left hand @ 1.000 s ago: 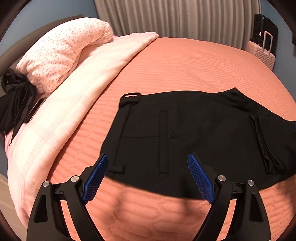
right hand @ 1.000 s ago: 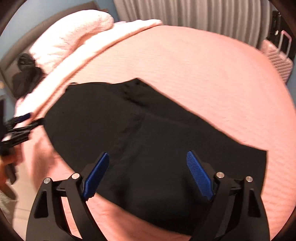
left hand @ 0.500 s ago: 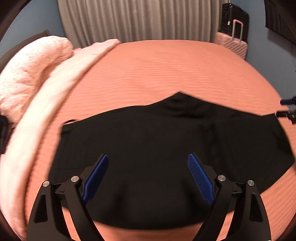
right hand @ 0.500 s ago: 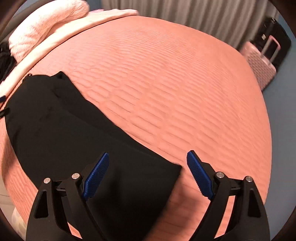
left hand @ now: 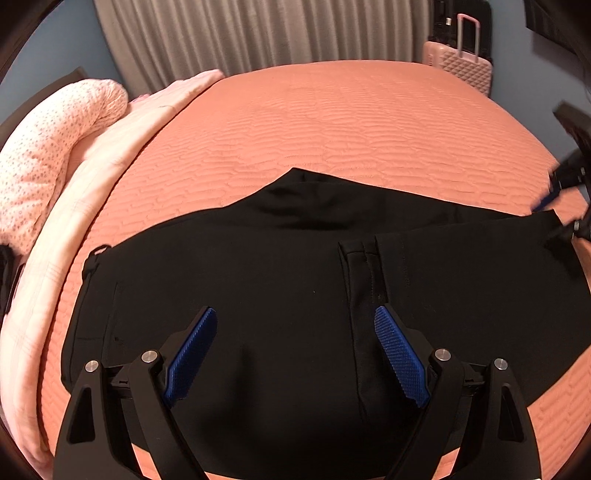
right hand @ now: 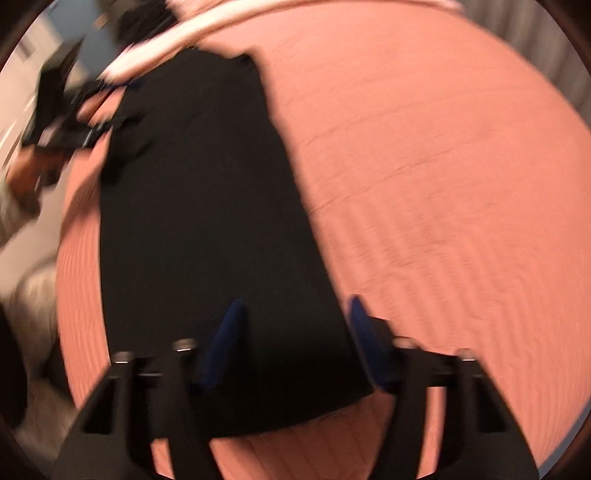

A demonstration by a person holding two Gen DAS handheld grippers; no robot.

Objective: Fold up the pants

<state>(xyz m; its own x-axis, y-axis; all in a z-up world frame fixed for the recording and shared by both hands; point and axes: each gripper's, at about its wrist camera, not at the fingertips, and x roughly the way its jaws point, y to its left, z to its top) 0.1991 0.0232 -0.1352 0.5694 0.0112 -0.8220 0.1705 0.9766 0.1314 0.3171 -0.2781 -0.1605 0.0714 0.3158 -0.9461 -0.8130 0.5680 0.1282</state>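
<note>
Black pants point(left hand: 295, 258) lie flat across the orange bedspread point(left hand: 351, 122), with a leg end folded back over them at the right point(left hand: 461, 277). My left gripper point(left hand: 295, 312) hovers open above the middle of the pants with nothing between its fingers. My right gripper shows small at the right edge point(left hand: 554, 192), by the far corner of the cloth. The right wrist view is blurred: the pants point(right hand: 207, 206) run from top to bottom. There my right gripper point(right hand: 295, 301) is closing, with the cloth's end and side edge between its fingers, the pads still apart.
A pink speckled pillow point(left hand: 55, 140) and a pale pink folded blanket point(left hand: 92, 192) lie along the bed's left side. A pink suitcase point(left hand: 458, 70) and grey curtains point(left hand: 258, 33) stand beyond the bed. A person's hand point(right hand: 22, 177) holds the left gripper point(right hand: 62, 122).
The left gripper has slid from the waistband end toward the middle of the pants. The right gripper has rolled and moved to the pants' end, and its jaws have narrowed.
</note>
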